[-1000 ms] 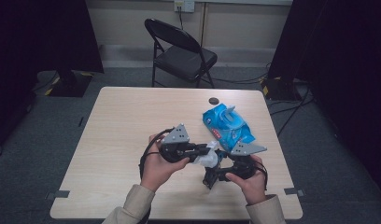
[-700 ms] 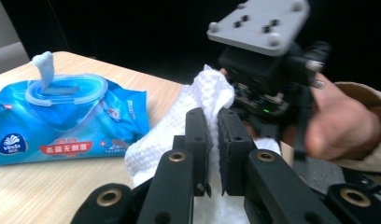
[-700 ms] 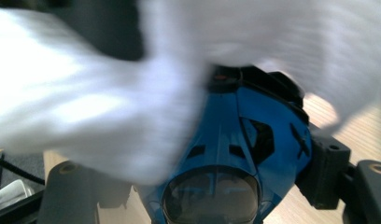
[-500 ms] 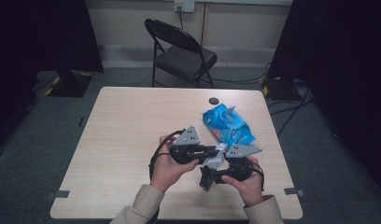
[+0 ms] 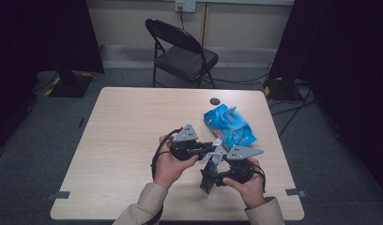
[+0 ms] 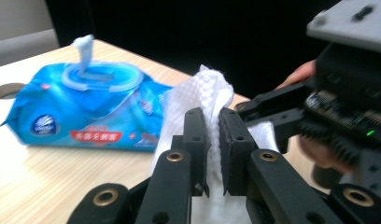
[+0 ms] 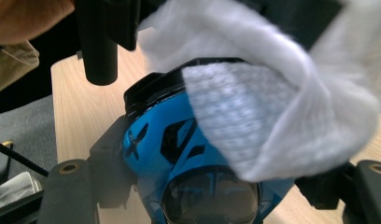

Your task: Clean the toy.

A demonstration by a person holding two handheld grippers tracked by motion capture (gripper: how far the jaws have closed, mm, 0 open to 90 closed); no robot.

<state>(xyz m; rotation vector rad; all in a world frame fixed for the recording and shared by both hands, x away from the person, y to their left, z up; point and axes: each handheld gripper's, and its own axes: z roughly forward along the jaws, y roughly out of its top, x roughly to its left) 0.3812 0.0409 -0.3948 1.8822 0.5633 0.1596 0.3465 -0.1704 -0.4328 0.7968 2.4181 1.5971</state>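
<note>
the left gripper (image 6: 212, 140) has its jaws pinching a white wipe (image 6: 205, 91) to rub the blue goggle-like object (image 7: 179, 154), which the right gripper (image 5: 213, 174) clamps steady above the tabletop (image 5: 124, 140); the wipes pack (image 5: 229, 125) lies just beside

the white wipe (image 7: 272, 102) hides much of the blue object (image 7: 179, 154), whose lower part is cut off.
</note>
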